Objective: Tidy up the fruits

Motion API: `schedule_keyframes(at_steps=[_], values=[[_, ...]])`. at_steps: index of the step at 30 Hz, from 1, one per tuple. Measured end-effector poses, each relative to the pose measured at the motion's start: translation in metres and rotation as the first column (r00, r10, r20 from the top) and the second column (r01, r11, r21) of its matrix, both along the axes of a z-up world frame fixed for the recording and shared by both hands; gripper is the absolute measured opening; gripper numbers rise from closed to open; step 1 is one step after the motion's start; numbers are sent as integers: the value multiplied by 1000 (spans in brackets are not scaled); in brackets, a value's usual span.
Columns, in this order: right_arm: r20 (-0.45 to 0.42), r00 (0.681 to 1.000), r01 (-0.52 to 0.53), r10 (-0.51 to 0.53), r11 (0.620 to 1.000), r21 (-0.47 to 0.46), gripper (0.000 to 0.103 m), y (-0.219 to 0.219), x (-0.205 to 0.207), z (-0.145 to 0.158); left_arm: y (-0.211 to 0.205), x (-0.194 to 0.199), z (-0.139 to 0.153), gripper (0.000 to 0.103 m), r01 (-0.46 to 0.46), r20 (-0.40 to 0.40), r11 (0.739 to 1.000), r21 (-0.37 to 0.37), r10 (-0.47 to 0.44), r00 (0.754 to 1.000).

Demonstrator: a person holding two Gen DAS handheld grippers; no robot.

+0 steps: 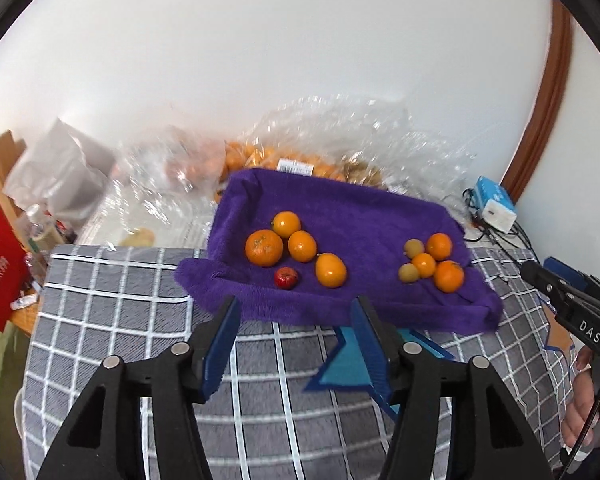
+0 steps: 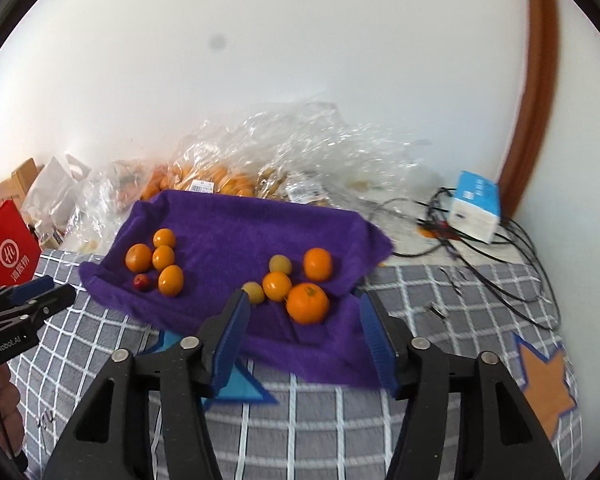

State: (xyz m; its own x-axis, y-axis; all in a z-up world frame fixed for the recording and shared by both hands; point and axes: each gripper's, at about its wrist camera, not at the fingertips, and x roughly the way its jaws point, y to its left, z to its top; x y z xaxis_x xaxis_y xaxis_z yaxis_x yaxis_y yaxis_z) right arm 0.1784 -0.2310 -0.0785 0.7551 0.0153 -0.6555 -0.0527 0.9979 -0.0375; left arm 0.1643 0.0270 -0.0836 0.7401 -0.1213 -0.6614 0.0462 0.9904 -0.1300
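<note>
A grey checked blanket covers the near surface, with a blue star patch and an orange star patch sewn on it. Across its far part lies a purple towel, its edges turned up like a shallow tray. Behind the towel, against the white wall, sit crumpled clear plastic bags holding more orange fruit, a red paper bag to the far left, and a blue-and-white box with black cables to the far right.

The fruit sits on the towel in two clusters, well apart. The left cluster is four oranges touching or nearly so, with one small red fruit at its near edge. The right cluster is three oranges with two small pale yellow fruits among them.

The left gripper is released, jaws spread with nothing between them, hovering at the towel's near edge; the left cluster lies straight ahead, just beyond its tips. The right gripper is likewise released and empty, and the right cluster's nearest orange lies directly in line between its blue pads. So each hand is nearer its own cluster, and a reach for the odd red fruit would likely fall to the left one
</note>
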Motion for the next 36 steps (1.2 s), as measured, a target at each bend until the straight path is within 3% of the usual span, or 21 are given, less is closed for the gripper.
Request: schedule_keyframes(at_steps=[3,6,8,14,23,36], values=[[-7,1000,4,-4,1000,20,67,-9,-27,4,-4,-26,11,58,-26,50,1000,17,25,998],[9,1000,21,-21,1000,16,72,-16,-55,7,-12,-57,21,67,-7,100,999,38,4,995],[29,999,29,-29,999,14,85,-20,-75,9,-18,-70,25,75,-8,126,998,55,1,992],[84,996,23,-24,1000,6,96,-24,-119,18,-37,-111,41,89,-7,174,996,90,-9,985],[119,991,58,-58,998,6,100,-30,-153,26,-46,-134,49,92,-3,196,996,85,-13,981],[132,987,92,-93,996,14,100,-41,-163,31,-51,-138,47,92,3,186,997,75,-17,982]])
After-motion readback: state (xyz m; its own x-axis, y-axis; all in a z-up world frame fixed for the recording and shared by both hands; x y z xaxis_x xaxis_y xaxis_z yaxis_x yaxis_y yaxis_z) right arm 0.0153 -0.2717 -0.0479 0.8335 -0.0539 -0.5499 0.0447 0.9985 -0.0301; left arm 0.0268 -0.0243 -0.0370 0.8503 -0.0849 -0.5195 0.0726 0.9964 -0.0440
